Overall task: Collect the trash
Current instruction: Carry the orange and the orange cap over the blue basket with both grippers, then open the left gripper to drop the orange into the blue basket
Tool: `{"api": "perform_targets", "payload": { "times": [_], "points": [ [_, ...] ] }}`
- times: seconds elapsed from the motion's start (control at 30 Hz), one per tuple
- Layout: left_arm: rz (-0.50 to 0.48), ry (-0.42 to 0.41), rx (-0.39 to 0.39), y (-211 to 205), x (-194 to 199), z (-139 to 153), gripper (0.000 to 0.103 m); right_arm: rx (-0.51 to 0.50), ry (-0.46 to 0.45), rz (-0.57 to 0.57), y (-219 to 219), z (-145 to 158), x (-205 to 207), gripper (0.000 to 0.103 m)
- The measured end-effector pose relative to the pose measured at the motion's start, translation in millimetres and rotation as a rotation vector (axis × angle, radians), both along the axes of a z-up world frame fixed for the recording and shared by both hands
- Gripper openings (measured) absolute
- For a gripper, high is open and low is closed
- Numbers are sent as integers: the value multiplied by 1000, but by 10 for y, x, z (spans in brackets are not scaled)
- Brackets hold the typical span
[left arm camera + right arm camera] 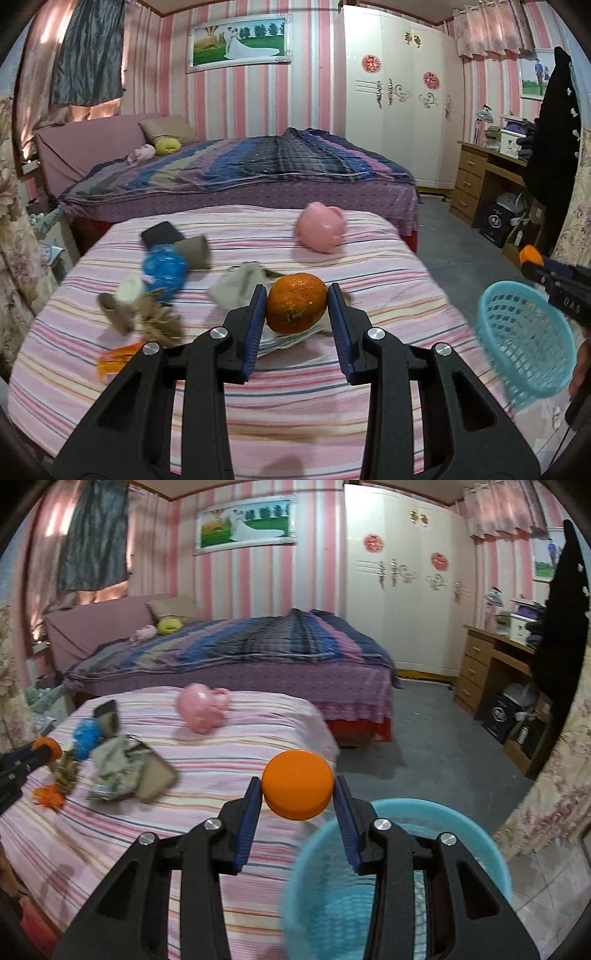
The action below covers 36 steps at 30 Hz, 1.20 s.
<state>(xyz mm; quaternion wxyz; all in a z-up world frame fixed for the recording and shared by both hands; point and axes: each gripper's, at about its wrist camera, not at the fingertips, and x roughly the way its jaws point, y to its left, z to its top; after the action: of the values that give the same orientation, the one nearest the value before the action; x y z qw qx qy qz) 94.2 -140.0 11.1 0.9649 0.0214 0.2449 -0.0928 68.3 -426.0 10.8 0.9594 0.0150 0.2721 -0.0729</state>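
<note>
The left gripper (pixel 296 301) clamps a tangerine (pixel 296 302), the right gripper (pixel 297 791) an orange cap (pixel 297 784) (smooth, likely slippery) — best released low over the blue basket (pixel 495 853) at near right.

Pink, white and grey stripes across the cotton bedcover (pixel 332 384); dimpled orange skin on the round tangerine (pixel 296 302); flat orange on the smooth plastic ball (pixel 297 785); pale turquoise lattice (blurred) on the plastic basket (pixel 524 336); glossy pink on the plastic piggy bank (pixel 320 227).

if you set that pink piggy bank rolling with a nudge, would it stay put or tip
The pink piggy bank looks rounded and lies tilted on the soft striped bedspread, so it would probably rock or roll. It seems hard, glossy plastic, likely slippery for the pads.
</note>
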Motion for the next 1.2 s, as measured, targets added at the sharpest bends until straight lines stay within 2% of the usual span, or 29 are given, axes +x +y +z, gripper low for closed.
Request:
{"api": "perform_targets", "payload": {
  "times": [0.2, 0.37, 0.6, 0.7, 0.83, 1.03, 1.2],
  "points": [
    [-56, 2, -5, -452, 64, -46, 34, -34, 38, -32, -291, -92, -91, 40],
    [-127, 19, 2, -889, 73, -174, 34, -21, 34, -55, -587, -132, -279, 40],
    [-247, 28, 29, -1459, -29, -341, 34, 23, 77, -88, -1125, -302, -440, 40],
    [-285, 52, 13, -1695, -48, -400, 34, 44, 92, -114, -1342, -386, -522, 40],
    [-338, 107, -20, -2039, -39, -488, 34, 61, 102, -128, -1473, -492, -589, 40],
    [-407, 138, 16, -2517, -94, -640, 34, 93, 110, -148, -1624, -588, -574, 40],
    [-416, 146, 35, -2656, -12, -698, 35, 97, 116, -139, -1599, -618, -523, 40]
  ]
}}
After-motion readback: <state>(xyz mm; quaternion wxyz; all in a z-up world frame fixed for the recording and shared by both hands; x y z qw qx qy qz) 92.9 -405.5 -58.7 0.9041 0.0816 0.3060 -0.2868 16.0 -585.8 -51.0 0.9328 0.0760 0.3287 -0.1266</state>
